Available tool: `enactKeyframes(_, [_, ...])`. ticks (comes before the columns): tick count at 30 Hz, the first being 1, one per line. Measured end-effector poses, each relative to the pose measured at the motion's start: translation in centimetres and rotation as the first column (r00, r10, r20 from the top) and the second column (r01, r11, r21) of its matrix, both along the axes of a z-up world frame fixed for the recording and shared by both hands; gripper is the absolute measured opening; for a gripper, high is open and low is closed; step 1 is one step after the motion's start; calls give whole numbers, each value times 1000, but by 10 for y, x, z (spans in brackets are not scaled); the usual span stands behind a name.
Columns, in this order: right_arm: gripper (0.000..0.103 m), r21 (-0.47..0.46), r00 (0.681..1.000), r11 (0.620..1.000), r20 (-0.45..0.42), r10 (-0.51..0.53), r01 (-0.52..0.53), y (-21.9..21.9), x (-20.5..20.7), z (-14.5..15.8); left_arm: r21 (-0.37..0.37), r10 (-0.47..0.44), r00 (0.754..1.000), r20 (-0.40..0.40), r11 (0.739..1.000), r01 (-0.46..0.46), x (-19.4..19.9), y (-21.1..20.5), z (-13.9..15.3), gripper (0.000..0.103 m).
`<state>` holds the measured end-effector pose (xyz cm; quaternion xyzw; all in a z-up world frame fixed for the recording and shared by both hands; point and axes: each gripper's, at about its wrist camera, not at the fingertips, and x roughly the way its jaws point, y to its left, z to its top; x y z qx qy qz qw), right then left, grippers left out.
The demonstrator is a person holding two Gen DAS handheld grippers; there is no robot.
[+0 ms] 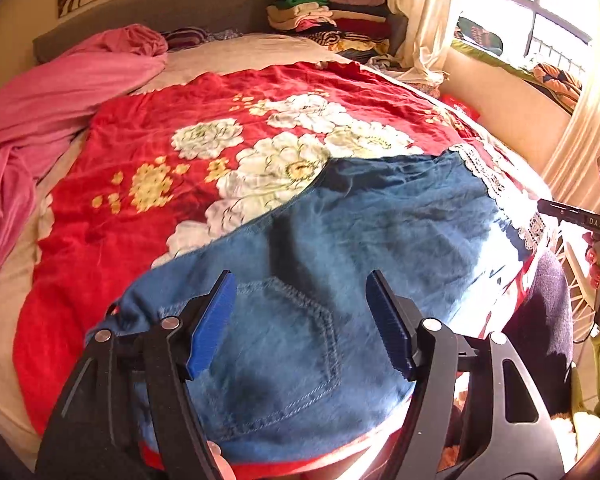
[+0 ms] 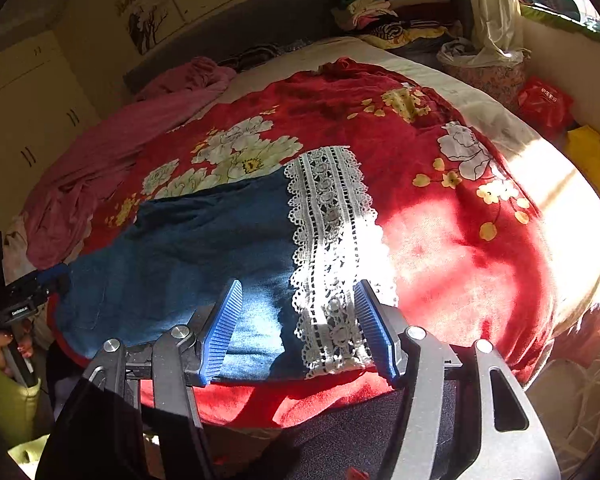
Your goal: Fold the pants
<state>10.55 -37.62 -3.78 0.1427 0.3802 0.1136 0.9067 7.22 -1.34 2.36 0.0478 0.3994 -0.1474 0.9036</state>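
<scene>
Two grippers are held open just above the pants (image 1: 340, 232), which lie flat on the blanket (image 1: 148, 128), long axis running left to right. The left gripper (image 1: 300, 320) is poised over the pocket end, the right gripper (image 2: 296, 332) over the lace hem (image 2: 328, 240); nothing is gripped.

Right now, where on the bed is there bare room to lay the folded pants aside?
Free: the red floral blanket right of the denim pants' lace hem, and its stretch between the pants and the pink sheet. Crowded: the far corner under the stacked clothes.
</scene>
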Motion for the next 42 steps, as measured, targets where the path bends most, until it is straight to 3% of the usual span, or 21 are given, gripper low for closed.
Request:
enactKeyframes(7, [59, 91, 999, 995, -21, 34, -32, -27, 73, 1, 38, -53, 998, -24, 998, 54, 61, -35, -7, 65])
enactKeyframes(14, [59, 226, 986, 971, -125, 108, -77, -34, 156, -30, 9, -94, 988, -122, 995, 96, 109, -42, -28, 66])
enactKeyframes(18, [59, 222, 968, 967, -189, 167, -124, -25, 177, -50, -15, -114, 982, -151, 993, 113, 128, -43, -41, 66])
enactKeyframes(20, [53, 189, 963, 965, -160, 215, -184, -17, 174, -48, -37, -137, 978, -160, 990, 133, 134, -45, -44, 66])
enactKeyframes(24, [28, 181, 956, 953, -122, 268, -244, -11, 166, -48, -54, -185, 966, -182, 983, 178, 143, -57, -54, 65])
enactKeyframes(25, [25, 180, 957, 952, -106, 270, -249, -11, 164, -47, -63, -197, 963, -186, 980, 188, 145, -60, -57, 61])
enactKeyframes(27, [23, 185, 961, 949, -65, 270, -255, -13, 157, -42, -119, -225, 955, -191, 972, 205, 146, -63, -59, 34])
enactKeyframes(30, [20, 193, 965, 946, 8, 263, -259, -17, 147, -28, -180, -235, 952, -197, 963, 200, 145, -65, -55, 10])
enactKeyframes(32, [20, 168, 962, 948, 60, 265, -271, -16, 142, -16, -172, -216, 956, -197, 968, 183, 145, -66, -49, 5])
enactKeyframes(36, [20, 70, 951, 956, 149, 272, -285, -9, 145, 12, -151, -154, 970, -189, 981, 126, 158, -68, -32, 4])
enactKeyframes(39, [20, 22, 964, 968, 107, 245, -249, -6, 166, 18, -115, -140, 978, -154, 986, 123, 168, -73, -23, 4])
enactKeyframes(42, [20, -73, 967, 967, 51, 248, -244, 3, 188, 7, -112, -111, 976, -185, 990, 91, 182, -75, -34, 5])
